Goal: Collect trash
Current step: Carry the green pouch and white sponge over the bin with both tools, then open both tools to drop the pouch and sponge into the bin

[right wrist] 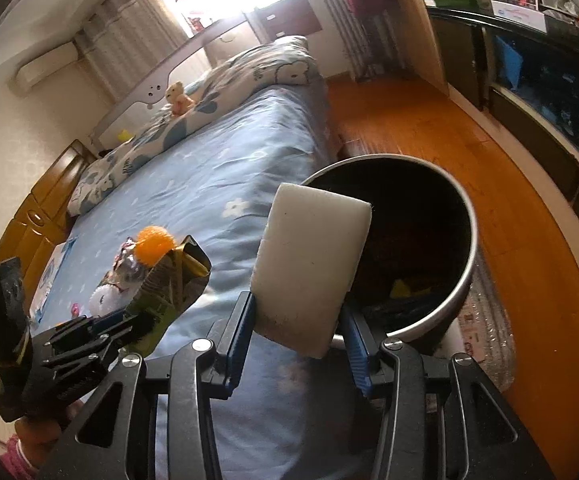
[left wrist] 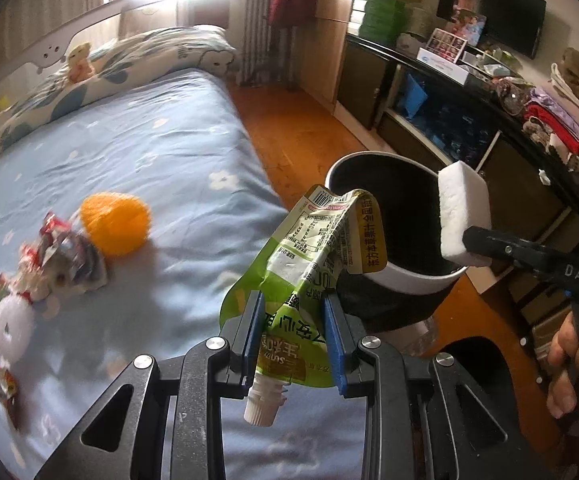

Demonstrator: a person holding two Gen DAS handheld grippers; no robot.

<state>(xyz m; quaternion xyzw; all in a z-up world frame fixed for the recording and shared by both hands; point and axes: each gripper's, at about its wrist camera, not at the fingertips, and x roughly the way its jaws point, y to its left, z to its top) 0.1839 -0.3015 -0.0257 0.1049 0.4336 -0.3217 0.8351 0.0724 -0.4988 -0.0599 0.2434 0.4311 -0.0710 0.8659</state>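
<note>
Both grippers raised by bin point(right wrist: 465, 276) — pouch point(left wrist: 309, 248), sponge point(right wrist: 309, 268) clamped.

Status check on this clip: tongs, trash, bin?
Left tongs shut on green pouch. Right tongs shut on white sponge. Both at bin rim. Wrappers remain on bed.

**Materials and finishes, bedside scene**

Pouch point(left wrist: 309, 264): crinkled foil-plastic laminate, glossy green print, white plastic spout. Sponge block point(right wrist: 309, 268): white foam, matt, finely porous, lower edge lightly soiled. Bin point(right wrist: 461, 280): smooth pale metal-looking rim and wall, dark matt interior. Left gripper point(left wrist: 294, 336): matt black frame with bright metal screws; finger pads point(left wrist: 256, 332) were blue plastic. Bedsheet point(left wrist: 137, 152), frame centre left: soft blue cloth, matt, creased. Ball point(left wrist: 115, 224): orange, bristly texture. Wrappers point(left wrist: 61, 260): shiny crumpled foil. Floor point(right wrist: 449, 128), upper right: polished orange wood, glossy.
</note>
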